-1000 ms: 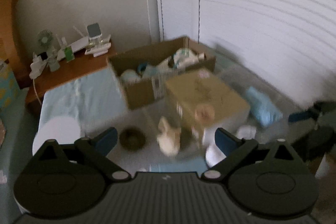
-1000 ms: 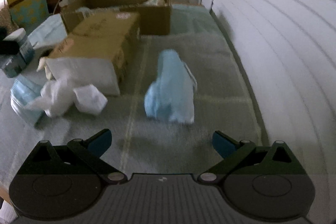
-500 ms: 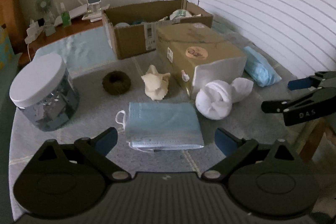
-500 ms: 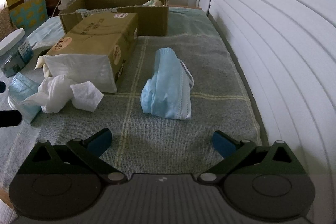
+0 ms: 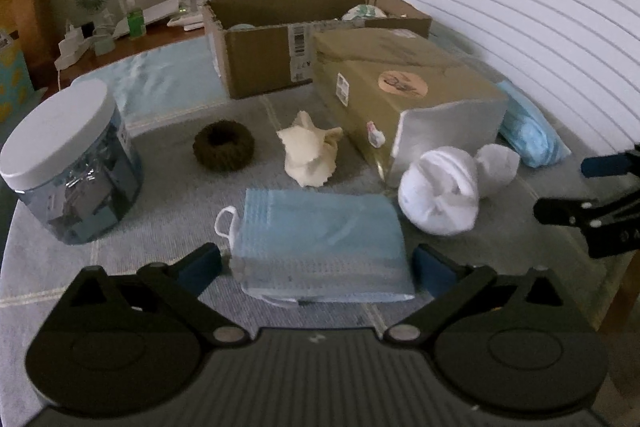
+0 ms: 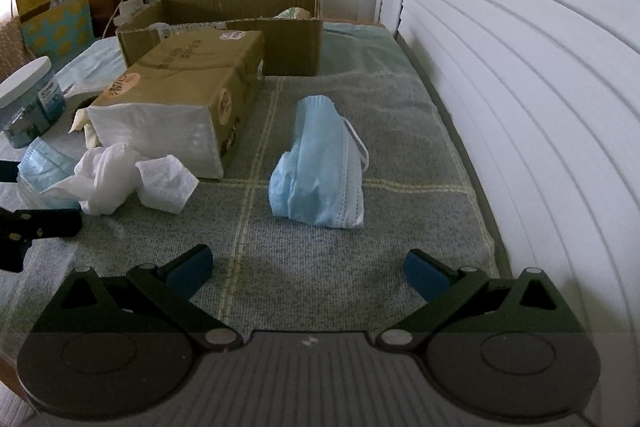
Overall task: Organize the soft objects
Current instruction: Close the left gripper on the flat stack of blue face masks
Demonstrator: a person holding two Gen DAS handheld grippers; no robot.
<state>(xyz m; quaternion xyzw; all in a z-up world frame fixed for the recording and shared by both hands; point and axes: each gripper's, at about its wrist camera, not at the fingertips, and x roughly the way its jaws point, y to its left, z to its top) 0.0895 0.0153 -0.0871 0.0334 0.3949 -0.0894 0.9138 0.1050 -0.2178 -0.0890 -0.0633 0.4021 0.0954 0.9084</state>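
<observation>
Louvred white shutters along one side, a pale wall behind, and a desk (image 6: pixel 400 131) spread with a grey checked cloth. At the back, an open cardboard box (image 5: pixel 264 67) with a few items already inside; in front of it, a tan tissue pack (image 5: pixel 400 83) lying on its side. Left of those, a clear jar (image 5: pixel 72 171) with a white lid. Nearer, a stack of blue face masks (image 5: pixel 320 251) lying flat, sitting right between the wide-open jaws of the left gripper (image 5: pixel 316 267), not yet pinched. Beyond the pack, a second crumpled mask bundle (image 6: pixel 320 167), well ahead of the right gripper (image 6: pixel 308 267), likewise spread wide and holding nothing. Smaller still: a wad of white tissue (image 5: pixel 444 195), a cream crumpled cloth (image 5: pixel 310 155), a dark knitted ring (image 5: pixel 223 146).

Likely risks: closing across the stack's width may buckle it or lift only the top masks, leaving the rest behind; a loose ear loop may snag on a jaw; a low sweep may bunch the cloth and nudge the tissue wad.
</observation>
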